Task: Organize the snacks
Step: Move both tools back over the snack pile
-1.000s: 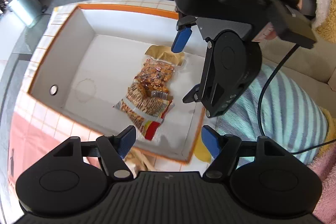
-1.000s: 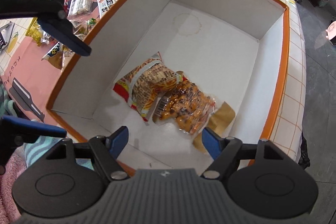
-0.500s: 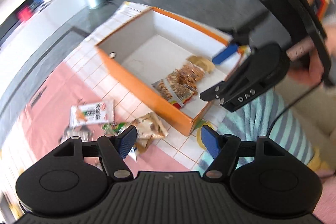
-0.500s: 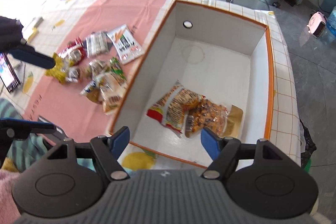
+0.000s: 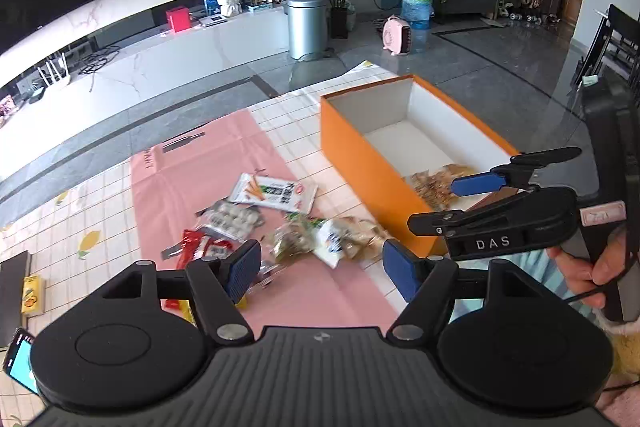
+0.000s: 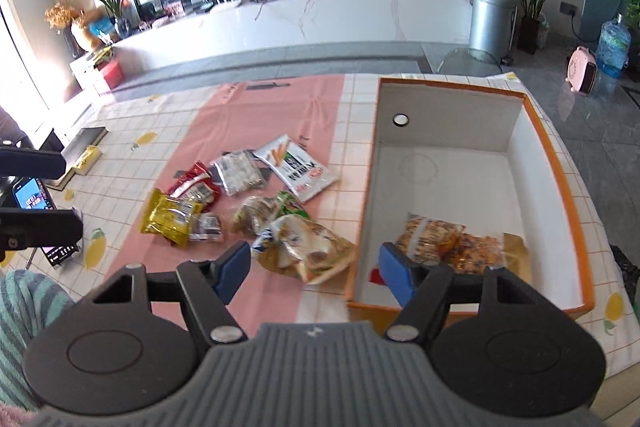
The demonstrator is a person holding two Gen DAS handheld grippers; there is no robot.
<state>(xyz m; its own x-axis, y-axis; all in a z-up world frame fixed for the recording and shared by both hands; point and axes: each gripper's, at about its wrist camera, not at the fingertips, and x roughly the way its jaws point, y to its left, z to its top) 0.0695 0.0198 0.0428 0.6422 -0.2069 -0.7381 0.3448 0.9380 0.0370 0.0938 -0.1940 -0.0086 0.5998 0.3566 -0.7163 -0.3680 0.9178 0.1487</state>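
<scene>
Orange box (image 6: 568, 195): long axis runs straight away from the right tool (image 6: 314, 267), lying ahead and to its right; two snack packets (image 6: 448, 241) at its near end. Loose snack pile (image 6: 248, 203): on the surface, ahead-left of this tool, ahead of the left tool (image 5: 320, 263). Both tools: jaws apart, holding nothing.
</scene>
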